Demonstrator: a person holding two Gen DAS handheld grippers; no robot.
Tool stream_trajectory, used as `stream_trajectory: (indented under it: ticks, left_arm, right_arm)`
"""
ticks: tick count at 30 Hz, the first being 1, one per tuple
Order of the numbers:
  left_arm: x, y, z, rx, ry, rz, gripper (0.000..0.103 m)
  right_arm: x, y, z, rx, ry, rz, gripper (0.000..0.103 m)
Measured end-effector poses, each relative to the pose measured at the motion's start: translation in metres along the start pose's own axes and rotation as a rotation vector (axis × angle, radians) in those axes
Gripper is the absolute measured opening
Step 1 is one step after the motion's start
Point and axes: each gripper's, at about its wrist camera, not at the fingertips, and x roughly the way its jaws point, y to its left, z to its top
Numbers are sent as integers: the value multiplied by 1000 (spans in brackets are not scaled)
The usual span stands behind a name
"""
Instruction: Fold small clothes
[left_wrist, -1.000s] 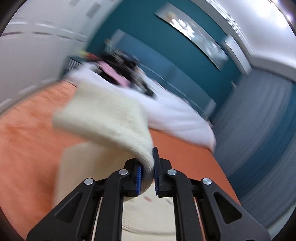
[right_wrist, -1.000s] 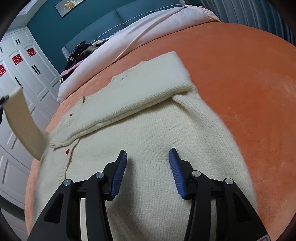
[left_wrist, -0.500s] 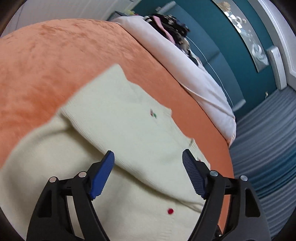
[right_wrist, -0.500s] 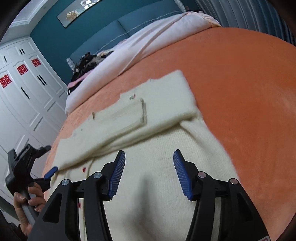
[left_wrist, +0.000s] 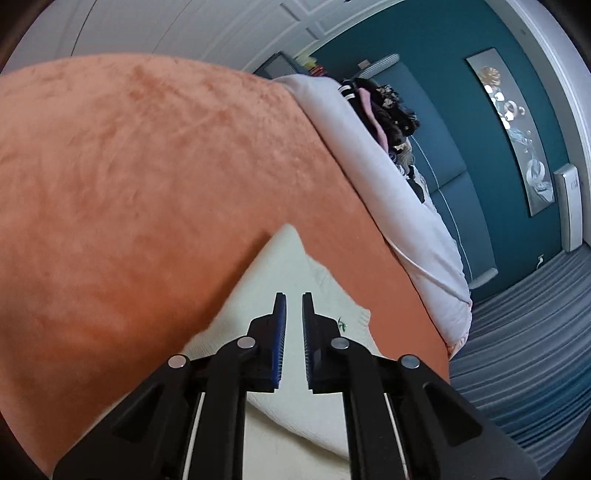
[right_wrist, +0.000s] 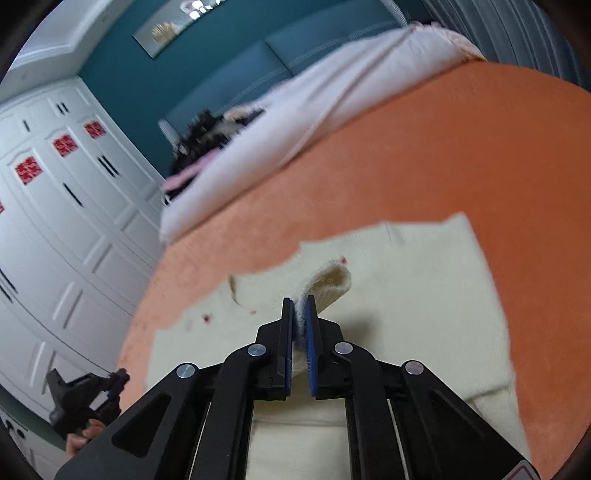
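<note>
Knitwear is the thing at stake: a small cream knitted cardigan with red buttons (right_wrist: 406, 295) lies flat on the orange plush bedspread (right_wrist: 480, 147), its sleeves already laid across the body, and the right gripper (right_wrist: 300, 317) has its blue-padded fingers (right_wrist: 312, 332) pinched on a cuff or folded edge of the knit, which rises as a little loop just ahead of the tips. The left gripper (left_wrist: 292, 321) hangs above the cardigan's far corner, its fingers drawn narrow with only a slim gap between them and, as far as the left wrist view shows, nothing in that gap. The main risk, I judge, is the shallow hold on the right: only a thin ridge of fabric sits between the pads, and a soft, stretchy knit can slide out if it is lifted or dragged quickly, dropping the fold crooked. A second risk is that pulling on one point alone will drag the whole light garment across the bedspread, or undo the sleeves already laid over, since the plush gives little to hold it down and the left gripper is not pinning anything. The pinch may also catch more than one layer; the right wrist view is too blurred to tell. The white quilt (right_wrist: 332, 92) bunched near the blue headboard (right_wrist: 229, 74) lies well apart.
</note>
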Motion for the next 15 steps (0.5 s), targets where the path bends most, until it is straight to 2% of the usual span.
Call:
stream_trajectory:
  ticks: [1,2,4,5,6,9,11,14,15]
  left_arm:
    - [-1,-1,0,14,10,9,8]
    - [-3,0,-2,6,32,3,10]
    - [-14,6,-15,-34,70,-61,28]
    - [-20,8,-27,-44,81,-61,47]
    - [-20,10,-38,-46,99,-50,58]
    - [5,12,-62,-34,218,-16,58]
    - [20,13,-61,-72,221,0,52]
    - [27,6,-37,-104,159,-25,21]
    - [25,3,-28,-94,131,-33,15]
  right_arm:
    - [3,-5,-1,-21,1,-39,7]
    - [15,-16,-7,-22,44,-85,7]
    - [47,-47,-27,30,180,-172,7]
    - [56,-59,-39,44,227,-194,7]
    - [56,-64,-49,31,207,-188,7]
    - [49,-64,-52,58,179,-179,7]
    - [47,-62,-47,82,186,-175,7]
    - [27,-46,-27,56,119,-104,6]
    - [18,-38,-20,38,89,-69,6]
